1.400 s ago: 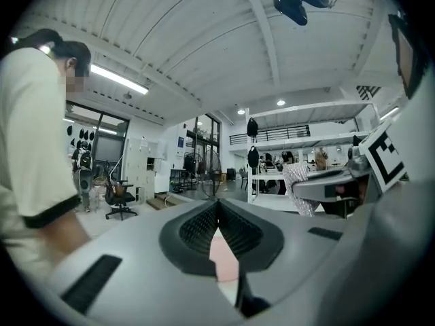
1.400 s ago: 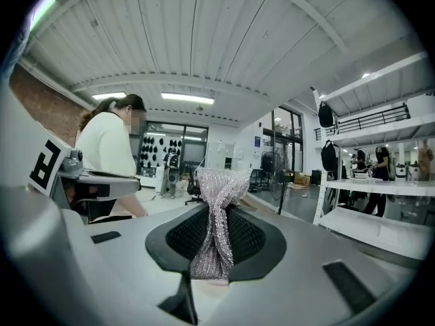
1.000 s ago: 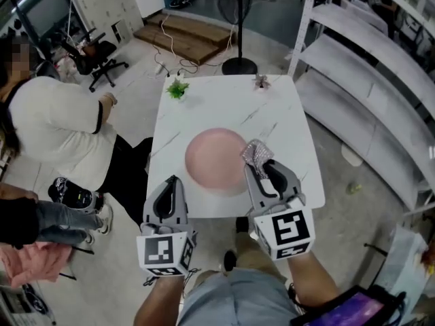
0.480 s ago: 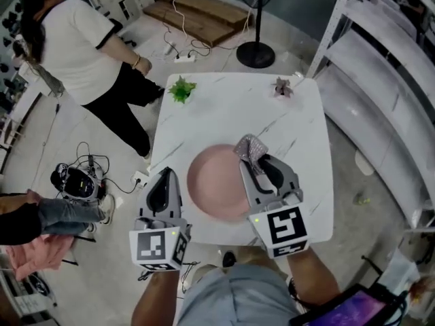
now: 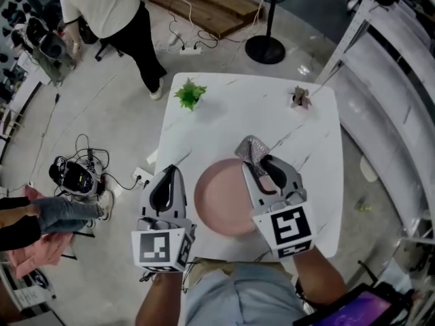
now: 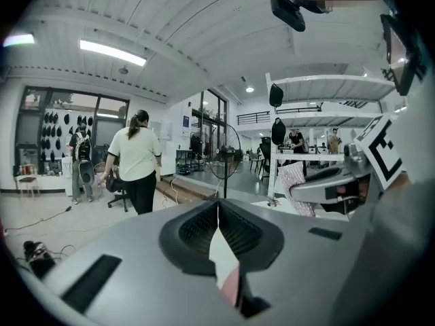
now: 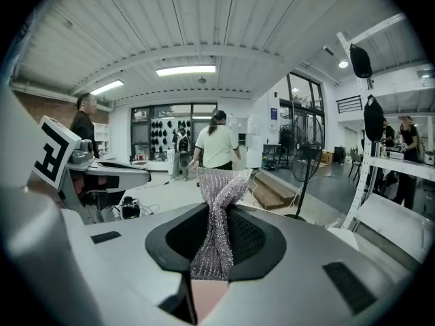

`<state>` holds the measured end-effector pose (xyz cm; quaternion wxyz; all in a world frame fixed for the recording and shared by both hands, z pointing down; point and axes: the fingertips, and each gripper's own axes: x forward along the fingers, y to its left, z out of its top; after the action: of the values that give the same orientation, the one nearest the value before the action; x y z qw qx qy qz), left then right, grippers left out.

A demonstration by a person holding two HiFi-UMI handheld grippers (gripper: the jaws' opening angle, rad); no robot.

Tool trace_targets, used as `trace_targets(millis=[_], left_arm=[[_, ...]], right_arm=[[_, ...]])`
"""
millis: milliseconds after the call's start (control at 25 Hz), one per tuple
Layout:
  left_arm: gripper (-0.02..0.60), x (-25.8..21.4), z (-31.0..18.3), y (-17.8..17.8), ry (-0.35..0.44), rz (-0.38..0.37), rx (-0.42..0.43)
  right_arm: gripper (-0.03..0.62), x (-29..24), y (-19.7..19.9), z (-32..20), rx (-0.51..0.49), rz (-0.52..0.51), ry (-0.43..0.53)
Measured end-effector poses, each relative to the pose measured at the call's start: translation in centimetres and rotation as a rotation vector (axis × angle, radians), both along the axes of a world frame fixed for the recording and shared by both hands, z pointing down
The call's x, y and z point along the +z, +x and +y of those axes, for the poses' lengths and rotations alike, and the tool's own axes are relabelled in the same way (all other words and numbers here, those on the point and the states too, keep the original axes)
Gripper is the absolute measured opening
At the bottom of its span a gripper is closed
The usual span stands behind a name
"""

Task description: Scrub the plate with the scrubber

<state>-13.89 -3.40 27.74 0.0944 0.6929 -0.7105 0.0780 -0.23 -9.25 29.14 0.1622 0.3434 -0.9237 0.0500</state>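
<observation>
Currently the right claw (image 5: 259,163) is clamped on the silvery mesh scrubber (image 5: 253,149), which is pinched at its middle between the jaws, with its crumpled free end sticking out past the tips. In the right gripper view the scrubber (image 7: 219,226) fills the narrow gap between the jaws and fans out above them. From the head view it shows over the far rim of the pink plate (image 5: 221,199), which lies flat on the white marbled surface (image 5: 238,111) near its front edge; contact with the plate cannot be judged. The left claw (image 5: 170,172) is held just beside the plate's left side, over the surface's left edge, its jaws pressed together with nothing between them. A small green plant (image 5: 189,94) and a small pinkish plant (image 5: 300,97) stand at the surface's far corners, well apart from the plate.
</observation>
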Motion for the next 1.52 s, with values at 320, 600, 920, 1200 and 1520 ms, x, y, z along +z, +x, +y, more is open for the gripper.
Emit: trace_targets(millis=[320,600,920,1200,1520], left_arm=[[0.009,7.7,-2.8,-2.0,-0.133,0.053,0.082],[0.009,14.4,-2.4,-1.0,-0.249,0.115,0.152],[0.032,20.7,-0.7,-0.5,-0.39,0.17,0.185],[0.096,20.9,-1.1,0.2,-0.406,0.196,0.202],[0.082,23.6,-0.6,1.1,-0.513,0.193,0.234]], right_arm=[[0.097,6.2,-3.1,-1.3,-0.01,0.134,-0.106],[0.097,12.4,-3.2,-0.3,-0.006,0.223,-0.223],[0.097,17.6,-2.9,1.9,-0.008,0.285,-0.317],[0.097,19.0,-2.3,2.1,-0.029,0.32,-0.334],[0.098,19.5,-2.1,2.2,-0.028,0.354,-0.356]])
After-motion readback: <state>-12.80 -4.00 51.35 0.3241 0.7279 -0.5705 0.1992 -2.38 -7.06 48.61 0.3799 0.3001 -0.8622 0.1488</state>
